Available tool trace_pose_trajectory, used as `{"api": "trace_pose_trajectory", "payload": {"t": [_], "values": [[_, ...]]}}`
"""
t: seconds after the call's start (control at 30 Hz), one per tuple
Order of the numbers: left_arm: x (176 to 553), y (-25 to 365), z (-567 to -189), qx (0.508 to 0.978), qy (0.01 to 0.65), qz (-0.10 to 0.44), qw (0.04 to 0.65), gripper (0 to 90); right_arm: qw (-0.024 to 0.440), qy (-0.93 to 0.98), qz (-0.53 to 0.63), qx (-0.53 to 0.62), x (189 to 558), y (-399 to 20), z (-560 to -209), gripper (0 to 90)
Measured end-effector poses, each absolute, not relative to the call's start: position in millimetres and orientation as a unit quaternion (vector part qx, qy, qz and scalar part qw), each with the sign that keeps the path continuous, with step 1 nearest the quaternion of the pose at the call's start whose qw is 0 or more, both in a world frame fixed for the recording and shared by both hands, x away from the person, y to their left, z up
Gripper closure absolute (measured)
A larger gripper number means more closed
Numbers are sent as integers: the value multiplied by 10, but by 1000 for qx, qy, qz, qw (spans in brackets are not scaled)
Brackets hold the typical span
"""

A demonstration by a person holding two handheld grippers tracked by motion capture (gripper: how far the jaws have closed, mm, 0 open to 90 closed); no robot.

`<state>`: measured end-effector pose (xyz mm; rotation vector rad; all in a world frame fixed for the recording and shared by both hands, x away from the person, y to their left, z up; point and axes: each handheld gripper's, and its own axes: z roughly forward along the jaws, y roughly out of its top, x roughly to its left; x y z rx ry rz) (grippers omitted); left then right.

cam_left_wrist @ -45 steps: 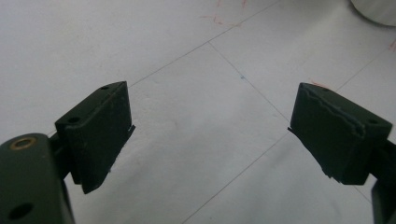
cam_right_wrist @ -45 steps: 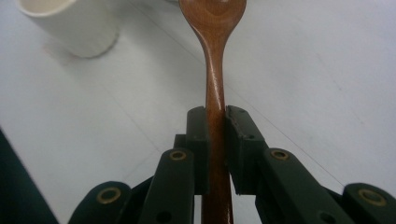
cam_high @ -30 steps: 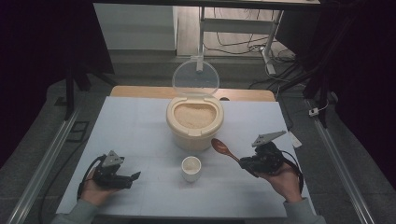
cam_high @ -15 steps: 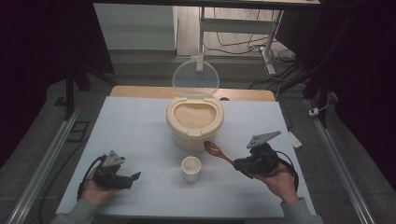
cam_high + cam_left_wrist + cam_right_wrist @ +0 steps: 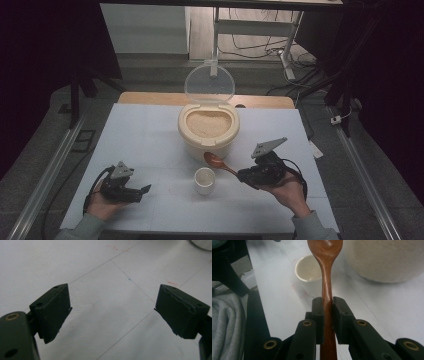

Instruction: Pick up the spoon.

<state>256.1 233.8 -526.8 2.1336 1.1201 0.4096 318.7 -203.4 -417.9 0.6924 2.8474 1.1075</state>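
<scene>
A brown wooden spoon (image 5: 216, 161) (image 5: 326, 270) is clamped by its handle in my right gripper (image 5: 244, 176) (image 5: 327, 307), which is shut on it. The spoon's bowl hovers just above and behind a small white cup (image 5: 205, 180) (image 5: 309, 270). Behind the cup stands a cream rice container (image 5: 208, 129) (image 5: 387, 260) with its clear lid (image 5: 209, 84) swung up and pale rice inside. My left gripper (image 5: 143, 190) (image 5: 112, 308) rests at the table's front left, its jaws wide open over bare tabletop.
The white table (image 5: 140, 135) ends close to the person's forearms at the front. A wooden board (image 5: 150, 98) lies along the far edge. Metal rails (image 5: 50, 170) run down both sides on the floor. A grey sleeve (image 5: 227, 320) shows in the right gripper view.
My right gripper has carried the spoon leftward, bringing its bowl from beside the container's right flank to above the cup. The left gripper has stayed put.
</scene>
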Motion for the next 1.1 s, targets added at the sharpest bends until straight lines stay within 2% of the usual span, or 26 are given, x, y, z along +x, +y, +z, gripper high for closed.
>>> {"api": "trace_pose_trajectory", "payload": {"t": [0.9, 1.0, 1.1], "values": [[2563, 2304, -5257, 829, 417, 147, 341, 131, -4, 928, 337, 156, 3254, -1538, -4171, 798], [2551, 2274, -5196, 831, 408, 153, 345, 131, -4, 928, 338, 154, 3252, -1529, -4174, 798], [2509, 2154, -4937, 838, 370, 168, 365, 136, -4, 929, 338, 150, 3258, -1509, -4179, 798]]}}
